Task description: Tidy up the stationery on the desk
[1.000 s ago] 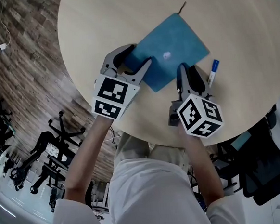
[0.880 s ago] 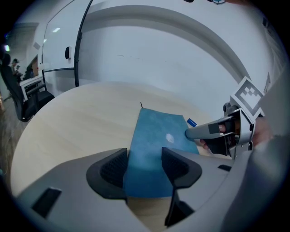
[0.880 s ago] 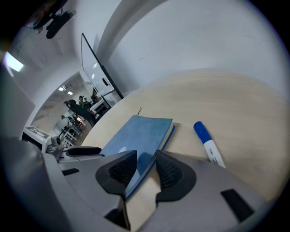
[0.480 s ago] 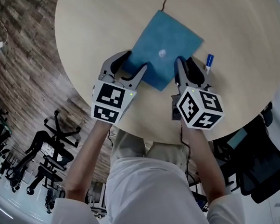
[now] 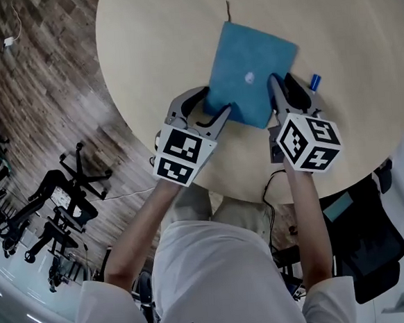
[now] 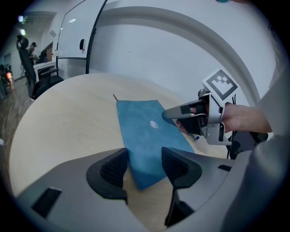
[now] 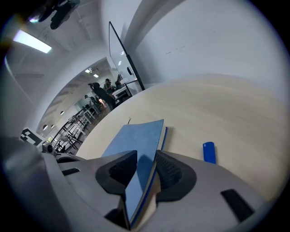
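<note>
Blue pen (image 5: 315, 81) mostly behind right tongs (image 5: 283, 82)

A person in a white short-sleeved shirt (image 5: 218, 281) and pale khaki trousers (image 5: 217, 215) carries two hand-held tools of grey moulded plastic, the left gripper (image 5: 208, 106) and the right gripper (image 5: 283, 81). Each has black ribbed pads on its jaws. Each also bears a white cube printed with black square markers, the left cube (image 5: 180, 154) and the right cube (image 5: 309, 142).

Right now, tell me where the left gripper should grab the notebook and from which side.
Take the notebook by its near left corner, sliding in low from the table's near edge. It is thin, that corner sits between the left gripper's open jaws, and the right gripper pinches the near right edge.
</note>
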Available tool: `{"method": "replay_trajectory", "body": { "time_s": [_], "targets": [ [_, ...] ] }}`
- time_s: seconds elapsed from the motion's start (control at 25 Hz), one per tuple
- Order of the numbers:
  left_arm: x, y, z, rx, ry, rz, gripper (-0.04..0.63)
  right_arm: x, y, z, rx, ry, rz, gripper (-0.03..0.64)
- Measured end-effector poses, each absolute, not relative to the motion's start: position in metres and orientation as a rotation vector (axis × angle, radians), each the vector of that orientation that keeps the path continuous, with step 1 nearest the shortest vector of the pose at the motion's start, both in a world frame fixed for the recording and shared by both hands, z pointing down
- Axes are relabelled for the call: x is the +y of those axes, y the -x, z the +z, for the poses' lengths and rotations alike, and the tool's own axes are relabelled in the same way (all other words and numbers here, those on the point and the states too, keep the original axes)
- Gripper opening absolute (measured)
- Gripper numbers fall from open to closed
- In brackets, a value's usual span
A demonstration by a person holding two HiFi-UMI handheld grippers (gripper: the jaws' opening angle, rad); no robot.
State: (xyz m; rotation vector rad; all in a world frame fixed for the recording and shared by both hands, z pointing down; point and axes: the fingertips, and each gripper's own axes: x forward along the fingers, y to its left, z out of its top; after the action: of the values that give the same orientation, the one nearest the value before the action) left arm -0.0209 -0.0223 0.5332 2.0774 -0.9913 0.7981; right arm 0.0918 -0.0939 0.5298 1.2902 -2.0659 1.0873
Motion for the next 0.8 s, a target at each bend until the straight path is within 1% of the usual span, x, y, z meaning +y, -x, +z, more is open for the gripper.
{"method": "replay_trajectory", "body": {
  "time_s": [0.44,0.8],
  "targets": [
    [0.004,0.008,0.535,-1.018,-2.036,0.752,0.247,-0.093,-0.091,0.536,-2.103,-1.207,1.076,0.152],
    [0.005,-0.001,0.517,-1.023,-2.068,0.737,0.244,-0.081,-0.100,0.515,-2.102,-1.295,1.022,0.152]
  ]
}}
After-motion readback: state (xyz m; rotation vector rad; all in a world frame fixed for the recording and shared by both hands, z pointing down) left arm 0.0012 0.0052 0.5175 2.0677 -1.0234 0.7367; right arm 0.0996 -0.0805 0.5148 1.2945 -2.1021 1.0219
